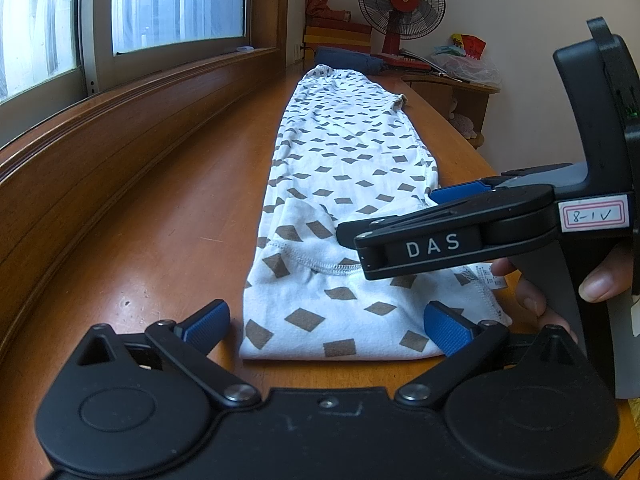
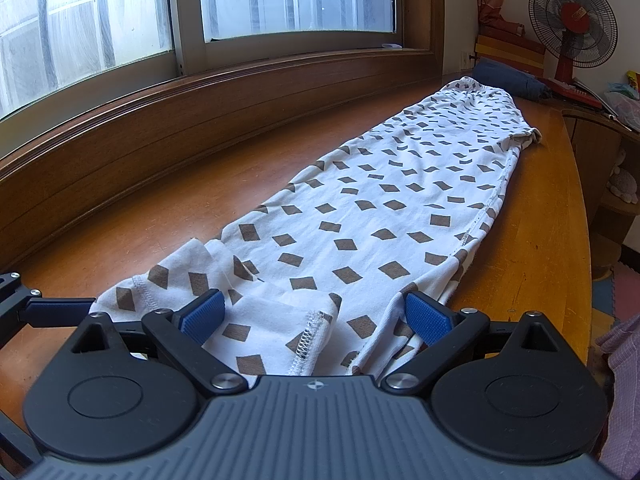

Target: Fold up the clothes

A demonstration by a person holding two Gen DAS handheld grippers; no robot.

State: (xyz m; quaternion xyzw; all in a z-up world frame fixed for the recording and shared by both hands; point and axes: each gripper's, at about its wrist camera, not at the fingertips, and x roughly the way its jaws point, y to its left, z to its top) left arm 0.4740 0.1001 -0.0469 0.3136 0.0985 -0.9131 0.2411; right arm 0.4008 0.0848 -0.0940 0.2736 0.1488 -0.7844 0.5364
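At the far left a window (image 2: 200, 8) ran along the wall above a wooden sill (image 2: 200, 120). Below it the wooden bench (image 1: 160, 220) carried a white garment with brown diamonds (image 1: 344, 152), folded into one long strip lying flat and stretching away from the cameras.

The left claw (image 1: 326, 326) sat low at the near hem, its blue pads (image 1: 208, 322) spread wide apart, one over bare bench beside the cloth, the other over its right edge, closed on nothing. The right claw (image 2: 314, 314) also stood apart, its pads straddling the near end of the strip where a hem was turned over; in the left view it reached in sideways across the cloth.

Farther right, at the strip's far end, lay a dark blue bundle (image 1: 352, 58), then a red standing fan (image 1: 401, 0) and a clear plastic bag (image 1: 464, 62); its contents could not be told.
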